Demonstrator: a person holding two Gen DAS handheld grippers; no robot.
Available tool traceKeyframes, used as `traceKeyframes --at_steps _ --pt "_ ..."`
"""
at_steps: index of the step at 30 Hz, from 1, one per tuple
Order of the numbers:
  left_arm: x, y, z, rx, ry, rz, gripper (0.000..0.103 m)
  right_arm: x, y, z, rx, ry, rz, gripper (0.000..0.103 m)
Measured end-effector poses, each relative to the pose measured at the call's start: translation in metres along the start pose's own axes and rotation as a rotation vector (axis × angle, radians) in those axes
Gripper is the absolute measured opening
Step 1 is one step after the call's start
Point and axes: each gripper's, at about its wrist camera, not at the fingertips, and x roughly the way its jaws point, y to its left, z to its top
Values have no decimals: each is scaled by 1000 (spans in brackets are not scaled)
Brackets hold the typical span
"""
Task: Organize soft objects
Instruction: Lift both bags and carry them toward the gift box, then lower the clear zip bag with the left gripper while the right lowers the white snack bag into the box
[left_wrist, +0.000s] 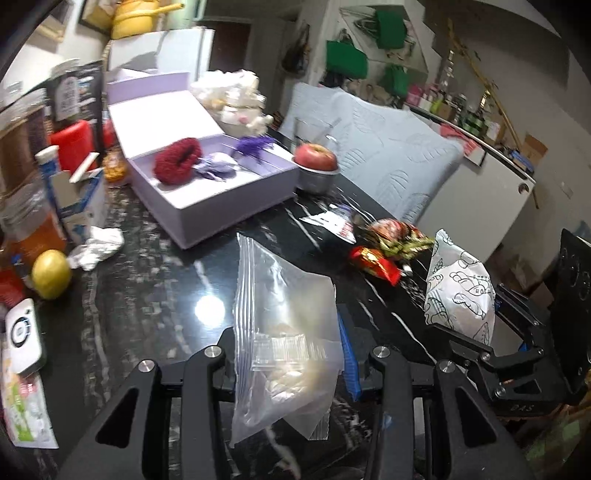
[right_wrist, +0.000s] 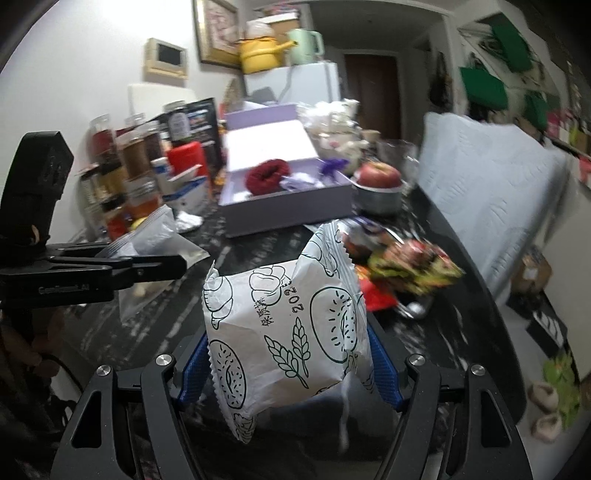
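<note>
My left gripper (left_wrist: 291, 354) is shut on a clear zip bag (left_wrist: 284, 317) with pale food inside, held above the black counter; it also shows in the right wrist view (right_wrist: 155, 243). My right gripper (right_wrist: 288, 354) is shut on a white bread packet (right_wrist: 284, 325) printed with green drawings, also seen in the left wrist view (left_wrist: 458, 291). Ahead lies an open lilac box (left_wrist: 221, 199) with a red scrunchie (left_wrist: 177, 164) and purple soft items (left_wrist: 218, 168) in it. A white plush toy (left_wrist: 240, 99) sits behind the box.
Red and green snack packets (left_wrist: 388, 247) lie on the counter to the right. An apple in a metal cup (left_wrist: 316, 166), a lemon (left_wrist: 51, 274), crumpled foil (left_wrist: 96, 246), jars and cartons (right_wrist: 136, 166) crowd the left. A pale blue cushion (left_wrist: 380, 147) leans at the right.
</note>
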Motion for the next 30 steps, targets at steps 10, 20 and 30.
traceKeyframes --at_steps 10,20,30 --pt "-40 39 14 -57 -99 113 39 11 41 39 -118 -56 109 74" --pt "-57 62 49 -42 -186 155 39 22 57 101 -177 -125 155 74" --pt "-61 76 113 11 -283 169 39 38 52 168 -177 -177 146 74"
